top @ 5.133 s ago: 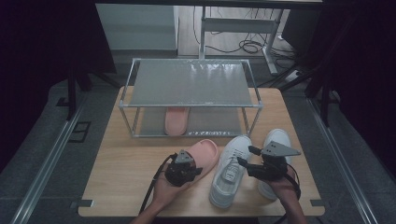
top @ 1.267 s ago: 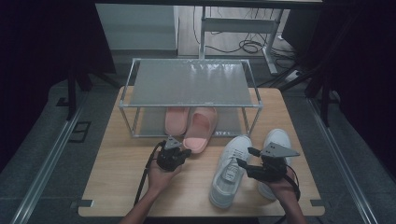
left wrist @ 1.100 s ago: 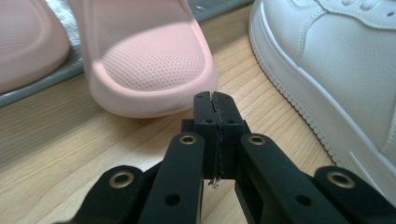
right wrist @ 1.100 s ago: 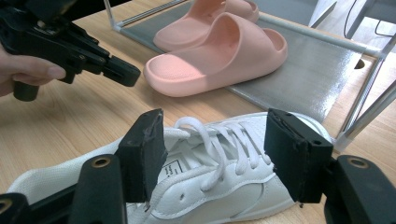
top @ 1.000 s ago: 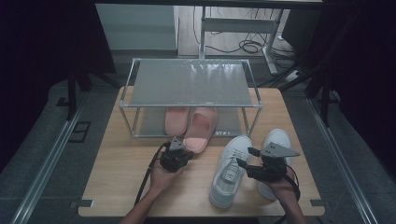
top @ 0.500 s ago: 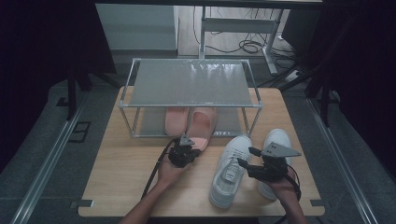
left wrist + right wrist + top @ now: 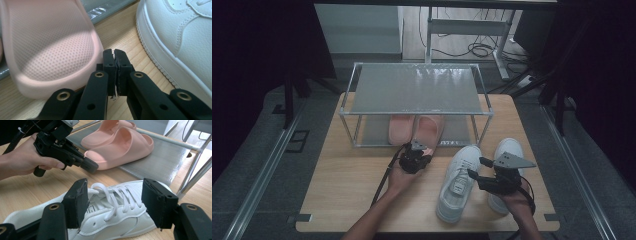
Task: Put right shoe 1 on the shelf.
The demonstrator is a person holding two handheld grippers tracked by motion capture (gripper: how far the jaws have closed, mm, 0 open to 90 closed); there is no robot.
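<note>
White sneaker [image 7: 456, 182]: near edge of the table [image 7: 342, 200]; we hover our right gripper [image 7: 113, 206] over it, jaws wide, empty.
Left gripper [image 7: 115, 65]: we keep it closed, empty, tips against the pink slipper's heel.
Pink slipper [image 7: 427, 131]: rack's [image 7: 417, 89] lower shelf, front edge.

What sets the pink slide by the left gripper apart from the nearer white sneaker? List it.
1. The pink slide is open-backed, laceless foam; the white sneaker is closed and laced.
2. The pink slide's front lies under the rack; the white sneaker lies on the open table.
3. Shut jaws of the left gripper meet the slide's heel; open jaws of the right gripper flank the sneaker.
Both rest sole-down.
</note>
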